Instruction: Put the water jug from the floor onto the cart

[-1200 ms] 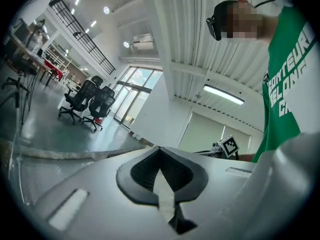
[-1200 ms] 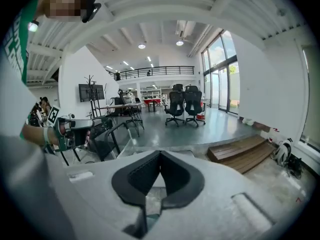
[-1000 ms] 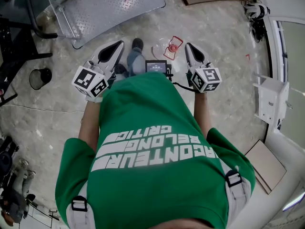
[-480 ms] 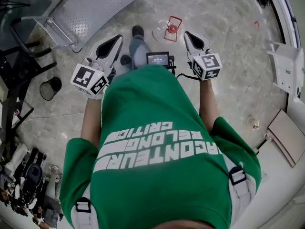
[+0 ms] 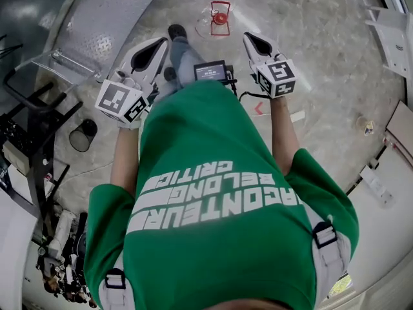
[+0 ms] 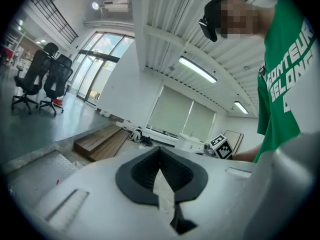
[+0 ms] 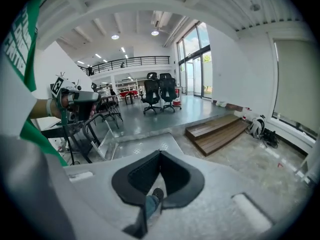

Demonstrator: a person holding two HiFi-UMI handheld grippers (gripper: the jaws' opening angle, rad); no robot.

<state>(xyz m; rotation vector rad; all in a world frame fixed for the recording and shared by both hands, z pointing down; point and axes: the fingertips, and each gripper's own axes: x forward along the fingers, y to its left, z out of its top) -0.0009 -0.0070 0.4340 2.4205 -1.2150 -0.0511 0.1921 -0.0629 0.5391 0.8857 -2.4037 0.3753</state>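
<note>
1. While both tools ride out in front of the person, head view shows the left gripper (image 5: 163,42) and right gripper (image 5: 248,37) pinched closed and empty (likely a carry pose, nothing in reach yet). The water jug (image 5: 219,18) stands cap-up on the floor ahead, well apart from both. The cart (image 5: 97,24) lies near the jug on its left, with the deck bare. Open floor surrounds the jug, so the approach looks free.
2. Left gripper view: the jaws meet at the tips with nothing between. No jug shows. The cart deck edge sits low at left.
3. Right gripper view: the jaws are together and only the person's shoe (image 7: 156,194) shows behind the gap. The cart deck is ahead with its handle rail at left. The wooden steps (image 7: 215,131) stand apart at right.
</note>
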